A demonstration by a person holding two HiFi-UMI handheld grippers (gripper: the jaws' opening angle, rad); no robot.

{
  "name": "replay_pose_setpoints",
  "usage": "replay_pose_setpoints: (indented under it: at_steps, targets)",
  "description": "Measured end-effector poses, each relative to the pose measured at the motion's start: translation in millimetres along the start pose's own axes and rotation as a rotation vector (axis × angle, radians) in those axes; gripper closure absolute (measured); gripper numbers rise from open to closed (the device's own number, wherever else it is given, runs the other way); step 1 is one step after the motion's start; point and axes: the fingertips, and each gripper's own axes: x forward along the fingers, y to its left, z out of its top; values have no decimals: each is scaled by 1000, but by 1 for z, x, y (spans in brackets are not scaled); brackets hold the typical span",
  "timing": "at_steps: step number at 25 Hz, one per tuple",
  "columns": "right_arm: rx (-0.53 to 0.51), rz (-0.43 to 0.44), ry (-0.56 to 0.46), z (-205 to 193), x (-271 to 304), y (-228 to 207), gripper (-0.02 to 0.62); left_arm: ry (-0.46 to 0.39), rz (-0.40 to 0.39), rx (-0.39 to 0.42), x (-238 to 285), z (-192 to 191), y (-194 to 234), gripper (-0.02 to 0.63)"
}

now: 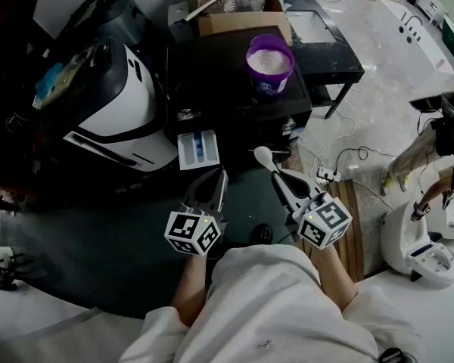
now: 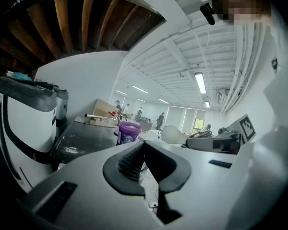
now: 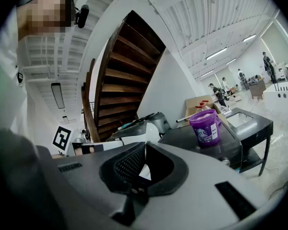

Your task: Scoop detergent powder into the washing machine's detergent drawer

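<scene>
- Two grippers: our left gripper (image 1: 220,176) has its jaws pressed together, empty; our right gripper (image 1: 277,178) pinches one white scoop (image 1: 263,156).
- One purple tub (image 1: 269,66) of white powder stands on the black washing machine (image 1: 212,82).
- One detergent drawer (image 1: 197,149) juts open near the left gripper.

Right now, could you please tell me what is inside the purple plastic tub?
White powder fills the purple plastic tub almost to its rim. Whatever lies beneath that powder surface is hidden.
</scene>
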Motion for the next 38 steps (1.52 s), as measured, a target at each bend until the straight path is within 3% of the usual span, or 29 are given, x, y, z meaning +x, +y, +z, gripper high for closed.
replay_pose_setpoints:
  at_steps: [25,38]
  targets:
    - [25,14,-44,1,-19,-13,583,34,44,11,-3,-18,-18,588]
    - [49,-27,-51,7,12,-19,583,55,-27,33,20,-9,9,588]
